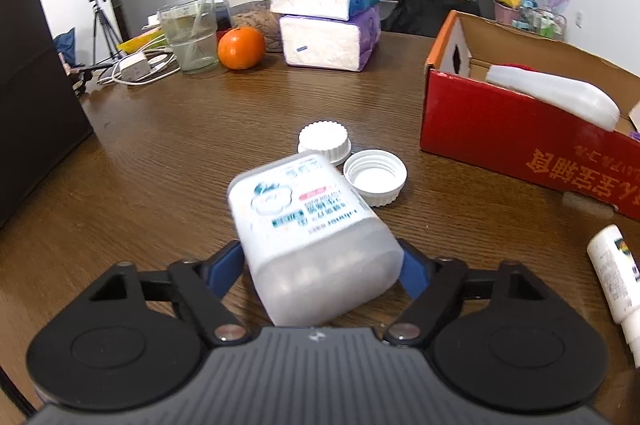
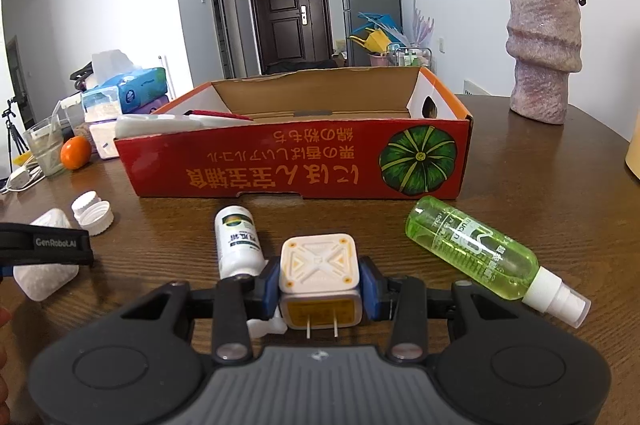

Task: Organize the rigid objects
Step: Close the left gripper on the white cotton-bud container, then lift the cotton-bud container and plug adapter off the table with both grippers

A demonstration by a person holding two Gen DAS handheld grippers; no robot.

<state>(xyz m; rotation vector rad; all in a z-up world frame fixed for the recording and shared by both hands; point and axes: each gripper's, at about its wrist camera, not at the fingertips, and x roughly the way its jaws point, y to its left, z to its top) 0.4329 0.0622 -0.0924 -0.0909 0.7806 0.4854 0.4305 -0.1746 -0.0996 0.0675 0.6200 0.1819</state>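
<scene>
1. Wood-grain worktop (image 1: 160,153) in a lived-in flat, dark entry door behind: a red cardboard box (image 2: 296,161) printed with a pumpkin stands open at the far side, a white item already lying in its left end.

2. Left gripper (image 1: 320,265): its blue-padded jaws flank the base of a frosted white bottle (image 1: 308,225) lying on its side; the pads look to be at its walls, so the grip reads as just taken. Seat the pads square on the flat sides before lifting, since the bottle lies skewed.

3. Two white ribbed caps (image 1: 352,161) sit just beyond the bottle's far end; lift clear rather than push forward, or they will likely scatter.

4. Right gripper (image 2: 320,283): jaws clamped on a white plug adapter (image 2: 318,265), prongs facing the camera. Carry it high over the box's near wall.

5. Small white pill bottle (image 2: 236,241) and green spray bottle (image 2: 472,253) lie either side, awaiting their turn.
</scene>
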